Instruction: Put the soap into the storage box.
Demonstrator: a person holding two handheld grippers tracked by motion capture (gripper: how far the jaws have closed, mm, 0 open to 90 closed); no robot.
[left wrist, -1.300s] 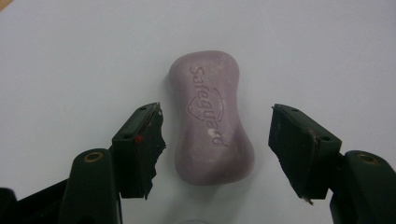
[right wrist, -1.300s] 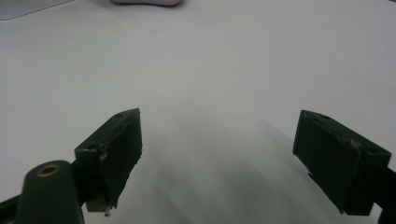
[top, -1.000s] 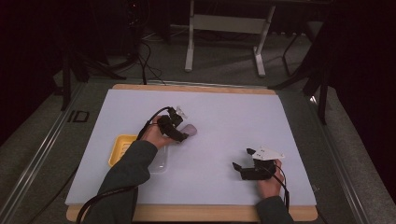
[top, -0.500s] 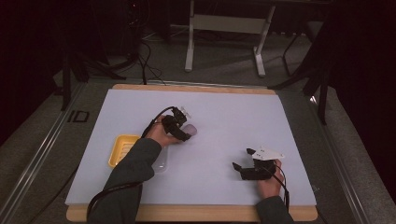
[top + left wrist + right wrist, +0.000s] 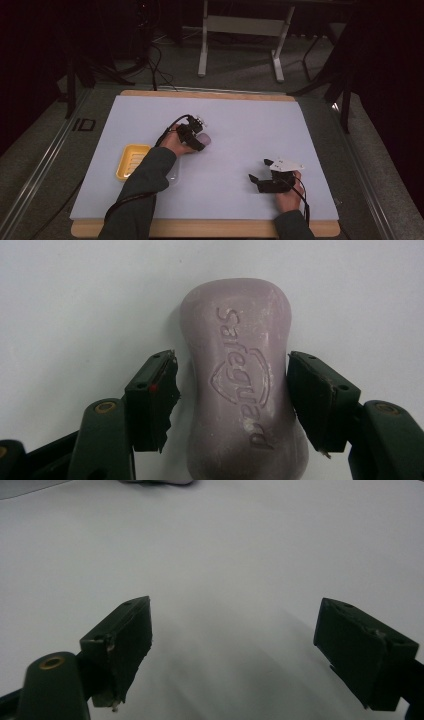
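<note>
While the left gripper (image 5: 199, 140) is hovering over the middle of the white table (image 5: 240, 120), its jaws are standing on either side of a pale purple soap (image 5: 240, 385) that is lying flat on the surface. Seen in the left gripper view, the soap is showing its stamped brand mark face up; the right jaw is sitting against its edge or just beside it, and the left jaw is standing off with a thin gap, so the tongs are sitting narrow around the bar without clamping it. Left of the person's left forearm, a yellow dish (image 5: 131, 161) is resting near the table's left edge, apart from the soap (image 5: 204, 140). Near the front right of the table, the right gripper (image 5: 260, 171) is resting low, its jaws (image 5: 235, 655) spreading wide with nothing but bare table between them.
</note>
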